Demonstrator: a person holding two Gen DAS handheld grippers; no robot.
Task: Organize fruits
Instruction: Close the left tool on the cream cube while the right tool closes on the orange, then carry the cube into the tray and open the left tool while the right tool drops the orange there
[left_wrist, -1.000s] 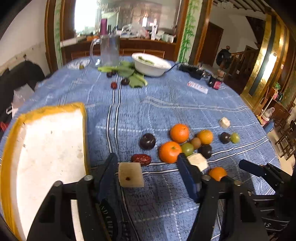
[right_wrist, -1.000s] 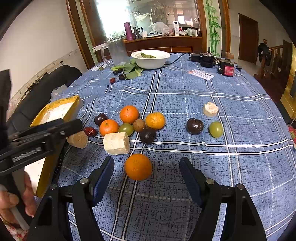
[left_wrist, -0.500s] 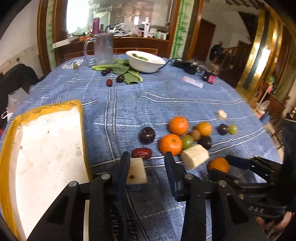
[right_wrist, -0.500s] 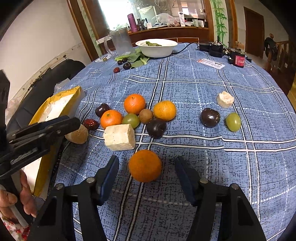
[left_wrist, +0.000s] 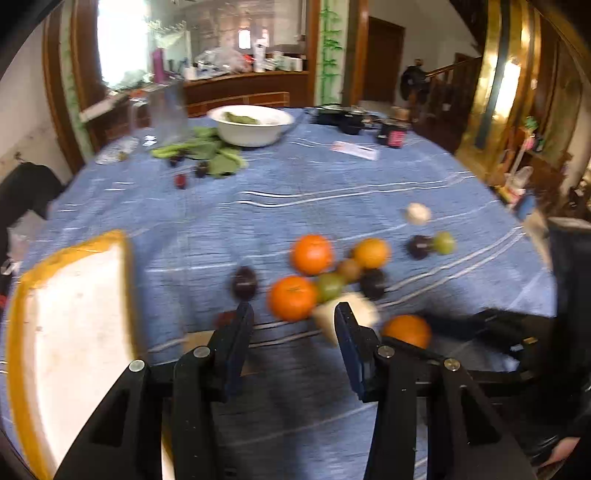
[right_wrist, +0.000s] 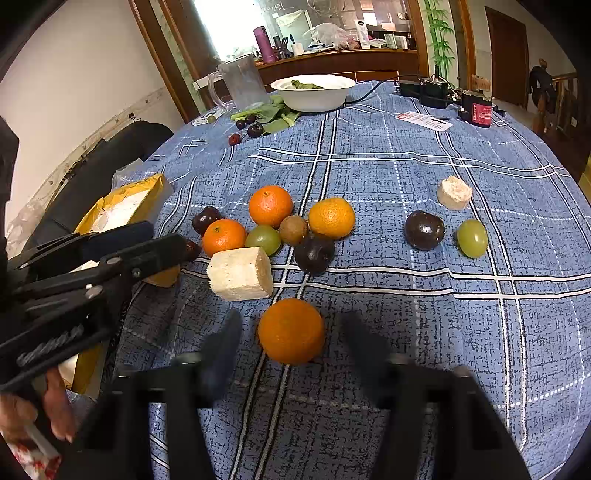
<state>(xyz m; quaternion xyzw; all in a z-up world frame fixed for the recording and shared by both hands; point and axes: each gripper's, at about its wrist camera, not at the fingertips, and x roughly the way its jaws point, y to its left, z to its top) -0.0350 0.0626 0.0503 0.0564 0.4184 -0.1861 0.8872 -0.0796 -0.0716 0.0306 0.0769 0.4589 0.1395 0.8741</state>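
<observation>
Blue checked cloth (right_wrist: 406, 177) covers the round table. On it a round, bright orange mandarin (right_wrist: 291, 330) with dimpled skin lies between the fingers of the right gripper (right_wrist: 290, 341), whose jaws have just been closing; slim gaps remain either side. The left gripper (left_wrist: 293, 343), jaws just reopening, part-open and blurred, grips nothing; a pale cube (right_wrist: 240, 273) lies just beyond.
</observation>
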